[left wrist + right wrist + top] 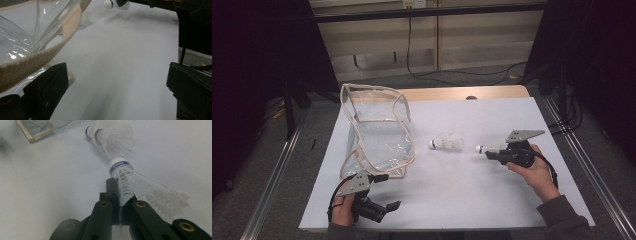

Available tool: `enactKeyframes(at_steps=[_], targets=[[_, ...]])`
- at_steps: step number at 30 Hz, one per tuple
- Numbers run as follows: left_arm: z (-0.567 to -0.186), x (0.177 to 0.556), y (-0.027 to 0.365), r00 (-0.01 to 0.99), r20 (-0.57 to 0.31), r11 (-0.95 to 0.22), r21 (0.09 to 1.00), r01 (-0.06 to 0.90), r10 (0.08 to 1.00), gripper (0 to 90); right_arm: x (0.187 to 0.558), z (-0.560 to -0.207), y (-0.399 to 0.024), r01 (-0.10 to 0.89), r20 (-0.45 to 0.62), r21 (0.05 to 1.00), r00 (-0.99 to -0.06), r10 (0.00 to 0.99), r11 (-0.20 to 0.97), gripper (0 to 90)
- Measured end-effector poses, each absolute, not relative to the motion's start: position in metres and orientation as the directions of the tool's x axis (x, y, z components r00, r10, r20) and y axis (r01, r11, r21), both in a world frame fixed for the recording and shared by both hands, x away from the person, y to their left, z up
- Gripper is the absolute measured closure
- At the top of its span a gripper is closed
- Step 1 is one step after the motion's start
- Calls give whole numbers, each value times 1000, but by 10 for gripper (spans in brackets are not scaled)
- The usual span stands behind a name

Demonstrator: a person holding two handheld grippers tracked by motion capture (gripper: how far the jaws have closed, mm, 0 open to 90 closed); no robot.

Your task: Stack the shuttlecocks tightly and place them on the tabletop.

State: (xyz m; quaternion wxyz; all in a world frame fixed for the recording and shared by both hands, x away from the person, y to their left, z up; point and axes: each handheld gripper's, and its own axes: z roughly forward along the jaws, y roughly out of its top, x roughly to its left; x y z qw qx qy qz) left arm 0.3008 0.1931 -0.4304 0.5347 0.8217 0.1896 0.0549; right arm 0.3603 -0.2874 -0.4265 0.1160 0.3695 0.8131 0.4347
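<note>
Left hand-held gripper: nearest, at the worktop's front left corner, jaws spread wide with nothing between them, just beside the bag's trim.
Right hand-held gripper: at the right of the worktop, jaws closed tight on the skirt of a shuttlecock.
Held shuttlecock: white plastic lattice skirt, white rounded cork with a blue printed band, cork pointing away from the hand and toward the bag.
Second shuttlecock: same white kind, lying on its side mid-worktop, between the bag and the held one.
Clear bag: transparent plastic with beige woven edging, mouth open, at the left.
Worktop: pale grey sheet over a wooden top.
Room: dim; grey floor, dark curtains at both sides, black cables along a pale back wall.
</note>
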Motion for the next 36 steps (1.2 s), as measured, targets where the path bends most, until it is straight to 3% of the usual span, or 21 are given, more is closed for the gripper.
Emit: enactKeyframes(at_steps=[36], targets=[[-430, 301, 194, 921, -115, -351, 901, 254, 371, 41, 375, -410, -291, 500, 125, 796, -688, 715, 342, 896]])
